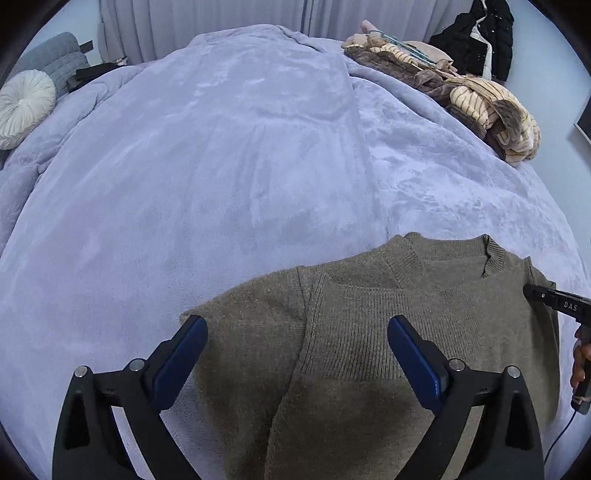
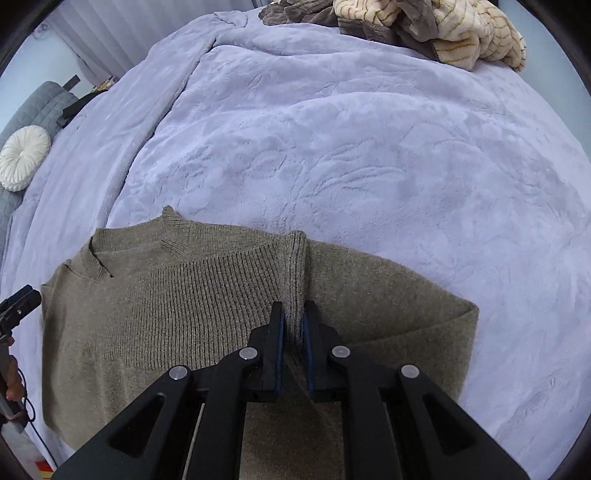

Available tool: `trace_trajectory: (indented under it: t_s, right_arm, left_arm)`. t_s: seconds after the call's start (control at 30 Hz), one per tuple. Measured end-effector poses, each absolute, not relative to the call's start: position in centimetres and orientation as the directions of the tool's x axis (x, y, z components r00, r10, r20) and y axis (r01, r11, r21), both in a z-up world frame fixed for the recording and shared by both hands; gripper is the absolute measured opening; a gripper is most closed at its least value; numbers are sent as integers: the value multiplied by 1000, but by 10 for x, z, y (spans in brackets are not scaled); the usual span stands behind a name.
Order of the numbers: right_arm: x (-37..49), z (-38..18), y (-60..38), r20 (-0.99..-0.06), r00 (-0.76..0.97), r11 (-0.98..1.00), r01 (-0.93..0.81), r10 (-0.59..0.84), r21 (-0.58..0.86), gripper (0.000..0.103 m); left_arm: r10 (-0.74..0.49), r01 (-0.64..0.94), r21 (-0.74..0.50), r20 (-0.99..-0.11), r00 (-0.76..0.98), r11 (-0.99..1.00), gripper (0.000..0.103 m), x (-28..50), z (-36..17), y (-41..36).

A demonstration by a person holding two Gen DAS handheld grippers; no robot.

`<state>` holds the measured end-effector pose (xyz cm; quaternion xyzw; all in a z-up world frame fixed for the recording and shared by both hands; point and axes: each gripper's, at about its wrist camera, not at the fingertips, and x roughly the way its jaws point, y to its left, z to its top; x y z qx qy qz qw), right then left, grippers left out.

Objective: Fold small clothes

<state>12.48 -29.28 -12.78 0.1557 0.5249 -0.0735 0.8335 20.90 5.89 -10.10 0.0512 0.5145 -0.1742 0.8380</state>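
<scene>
Left wrist: left gripper (image 1: 297, 339) spread wide, holding nothing, over the olive knit sweater (image 1: 369, 332), which lies flat near the front edge of the lavender fleece blanket (image 1: 221, 166). Keep it free to pin the fold line.

Right wrist: right gripper (image 2: 292, 317) pinching the sweater's ribbed sleeve cuff (image 2: 295, 266). Lay it across the chest, no bunching. Striped plush pile (image 2: 443, 29) sits well apart, white round cushion (image 2: 24, 157) at left.

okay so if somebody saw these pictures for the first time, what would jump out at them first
The olive knit sweater lying flat on the lavender blanket, with the right claw shut on a ribbed fold of it. The left claw hangs open above the sweater. At the bed's far edge lies a heap of cream and brown clothes.
</scene>
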Motion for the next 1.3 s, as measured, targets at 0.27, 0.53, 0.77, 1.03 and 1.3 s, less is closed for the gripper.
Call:
trace_trajectory:
  t_s: [0.27, 0.53, 0.77, 1.03, 1.3]
  right_arm:
    - [119, -122, -294, -892, 449, 935, 295, 48, 199, 9]
    - [123, -130, -299, -892, 451, 933, 331, -27, 139, 9]
    - [97, -126, -312, -889, 452, 907, 402, -80, 123, 21]
    - [40, -85, -302, -860, 511, 908, 359, 1, 214, 21]
    - [6, -147, -245, -909, 417, 974, 208, -6, 88, 19]
  left_arm:
    - [-233, 363, -117, -926, 296, 924, 7, 221, -128, 35]
    - [-141, 384, 14, -918, 372, 923, 7, 226, -149, 27]
    - [-53, 338, 124, -880, 471, 933, 26, 213, -125, 42]
    - [-220, 341, -83, -894, 389, 937, 26, 177, -85, 73]
    - [-167, 320, -58, -930, 326, 946, 26, 117, -148, 74]
